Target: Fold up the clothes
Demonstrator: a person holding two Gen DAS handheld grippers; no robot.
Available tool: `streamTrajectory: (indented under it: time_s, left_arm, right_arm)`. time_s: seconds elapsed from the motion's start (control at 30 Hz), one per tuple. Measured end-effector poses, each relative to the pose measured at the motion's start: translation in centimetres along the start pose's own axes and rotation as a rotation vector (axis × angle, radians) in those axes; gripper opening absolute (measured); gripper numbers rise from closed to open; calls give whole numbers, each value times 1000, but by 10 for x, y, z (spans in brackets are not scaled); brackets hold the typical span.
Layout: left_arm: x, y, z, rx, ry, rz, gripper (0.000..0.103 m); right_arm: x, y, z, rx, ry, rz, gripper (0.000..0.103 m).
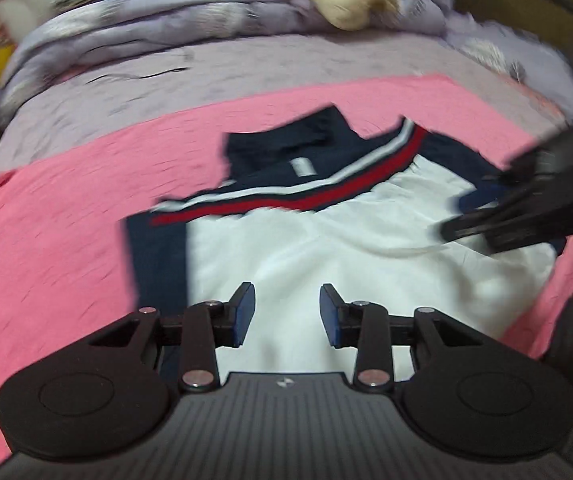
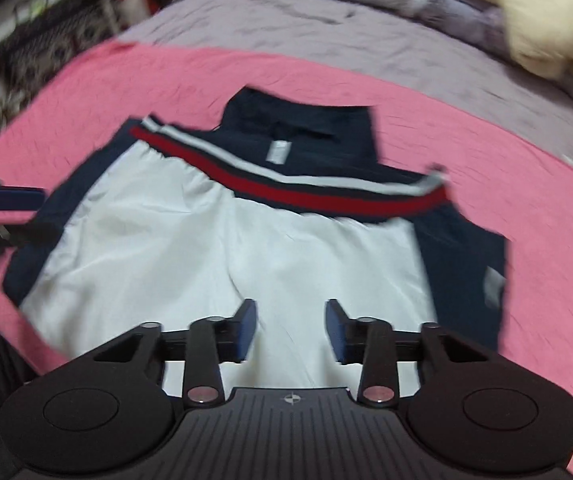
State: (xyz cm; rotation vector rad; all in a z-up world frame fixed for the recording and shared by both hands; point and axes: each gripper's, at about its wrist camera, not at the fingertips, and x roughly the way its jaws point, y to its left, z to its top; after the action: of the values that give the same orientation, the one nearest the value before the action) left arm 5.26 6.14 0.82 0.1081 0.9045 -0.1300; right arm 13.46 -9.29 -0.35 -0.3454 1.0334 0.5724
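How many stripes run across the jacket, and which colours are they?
2. On the jacket, a red stripe crosses below the collar, and a white stripe lies just above it. Folds may hide others.

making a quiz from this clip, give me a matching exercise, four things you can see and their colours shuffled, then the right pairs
Things:
1. jacket collar
2. sheet under the jacket
3. bundle at the far edge of the bed
4. jacket body panel

Colours:
A. pink
B. white
C. navy
D. cream

Pairs: 1-C, 2-A, 3-D, 4-B
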Motion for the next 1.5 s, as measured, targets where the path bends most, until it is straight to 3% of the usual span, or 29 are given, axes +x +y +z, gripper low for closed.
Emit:
streamTrajectory:
  time_s: [0.07,0.13,0.2,0.33,0.4,0.53,0.6,0.73,0.87,0.93,0.97,1.13,1.3,1.5]
  left_arm:
    - [35,-7,14,15,26,28,29]
    - [72,-6,27,-16,88,73,26]
    - [98,3,34,-48,121,110,24]
    - [122,17,40,-135,135,84,24]
    - [129,10,37,-109,133,106,24]
    - [130,-12,44,4,152,179,23]
    - [124,-9,50,-31,162,168,23]
    - [89,-4,54,-68,97,112,23]
    - [67,-5,45,-83,75,83,24]
    - [71,-7,35,-94,114,81,24]
    - [73,-9,28,-103,137,94,24]
    - [51,-19,-2,-135,138,78,25]
    - [35,-38,-16,-133,113,79,28]
    - [45,-58,-25,-107,136,84,28]
  right_arm:
    - [25,3,14,-5,14,-17,35]
    - [47,-3,26,9,25,-40,35]
    - [68,-16,35,51,39,-56,35]
    - [95,-43,41,173,78,0,38]
    - [99,-42,43,164,85,-5,39]
    - [99,-37,46,130,111,-29,39]
    - [96,-39,48,137,127,-22,39]
    - [76,-31,49,103,157,-31,42]
    - [71,-18,45,17,172,-21,60]
    - [81,-13,41,1,189,-29,63]
    - [83,-14,39,17,174,-33,69]
    - [70,-15,33,53,147,-43,66]
    - [25,-10,0,-13,64,-61,66]
    - [-11,-16,-63,110,-19,-50,66]
